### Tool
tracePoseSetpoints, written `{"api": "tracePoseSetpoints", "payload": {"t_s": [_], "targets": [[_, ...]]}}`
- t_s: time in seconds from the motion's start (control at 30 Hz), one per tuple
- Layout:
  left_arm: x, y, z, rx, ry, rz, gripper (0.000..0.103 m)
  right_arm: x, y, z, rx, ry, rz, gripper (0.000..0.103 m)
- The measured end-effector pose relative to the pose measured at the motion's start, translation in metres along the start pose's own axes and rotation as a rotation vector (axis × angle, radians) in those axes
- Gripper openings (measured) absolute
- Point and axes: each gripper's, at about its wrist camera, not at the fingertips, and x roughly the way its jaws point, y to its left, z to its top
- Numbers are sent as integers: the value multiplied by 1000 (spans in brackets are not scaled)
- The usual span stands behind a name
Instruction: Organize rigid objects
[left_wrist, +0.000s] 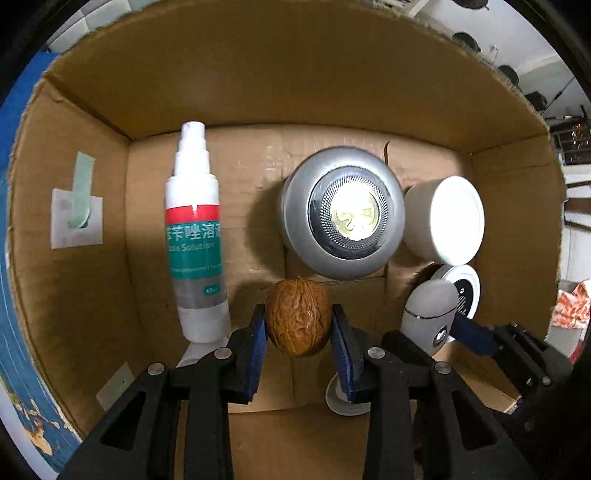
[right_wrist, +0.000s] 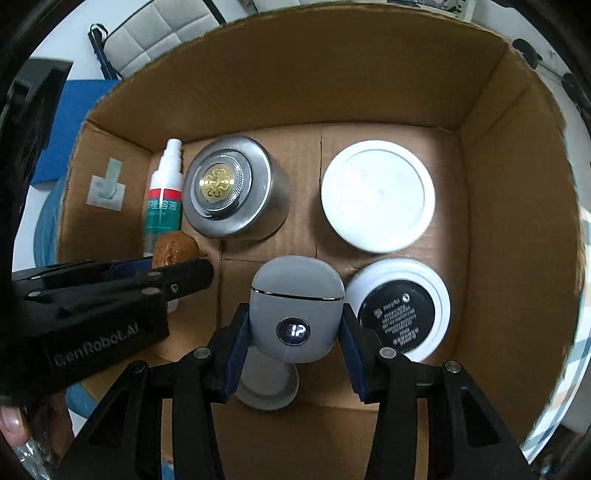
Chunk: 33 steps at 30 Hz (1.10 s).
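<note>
From the left wrist camera, the left gripper (left_wrist: 298, 332) held a brown walnut (left_wrist: 298, 317) between its blue pads (left_wrist: 258, 354) inside a cardboard box (left_wrist: 280, 74). A white spray bottle (left_wrist: 195, 236) stood just left of the tongs, a round silver tin (left_wrist: 341, 212) lay beyond them, and a white jar (left_wrist: 445, 221) sat to the right of the tin. The right gripper (left_wrist: 448, 328) reached in from the right, clamped on a grey earbud case (left_wrist: 428, 314) in front of a black-labelled white jar (left_wrist: 461, 291). From the right wrist camera, the right gripper (right_wrist: 293, 332) gripped the earbud case (right_wrist: 295, 306), whose round display glowed. The black-labelled jar (right_wrist: 399, 310) stood just right of the tongs, the white jar (right_wrist: 376, 195) beyond it, the silver tin (right_wrist: 232, 188) ahead to the left. The left gripper (right_wrist: 173, 266) entered from the left, its tips at the walnut (right_wrist: 173, 249) beside the spray bottle (right_wrist: 164, 195).
</note>
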Motion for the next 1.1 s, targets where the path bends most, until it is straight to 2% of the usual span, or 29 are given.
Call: {"api": "tracePoseSetpoints", "payload": {"t_s": [0.4, 0.43, 0.67, 0.83, 0.9, 0.97, 1.0, 1.03, 1.1], "targets": [[5, 3, 7, 1, 12, 23, 30, 28, -2, 17, -26, 62, -8, 49], [3, 6, 15, 3, 10, 28, 31, 31, -3, 17, -20, 67, -9, 49], [0, 9, 4, -12, -5, 64, 35, 37, -2, 17, -12, 76, -24, 50], [-11, 17, -2, -54, -32, 49, 54, 31, 2, 16, -6, 61, -40, 52], [-18, 21, -6, -64, -52, 53, 60, 25, 2, 14, -6, 46, -57, 62], [-25, 22, -10, -63, -74, 66, 69, 19, 2, 11, -8, 31, -79, 68], [-28, 22, -12, -62, -82, 71, 81, 16, 3, 9, -11, 24, -92, 69], [-31, 21, -14, -59, -90, 76, 89, 13, 3, 8, -14, 17, -104, 69], [-38, 21, -18, -51, -110, 93, 92, 9, 2, 5, -15, 2, -131, 76]]}}
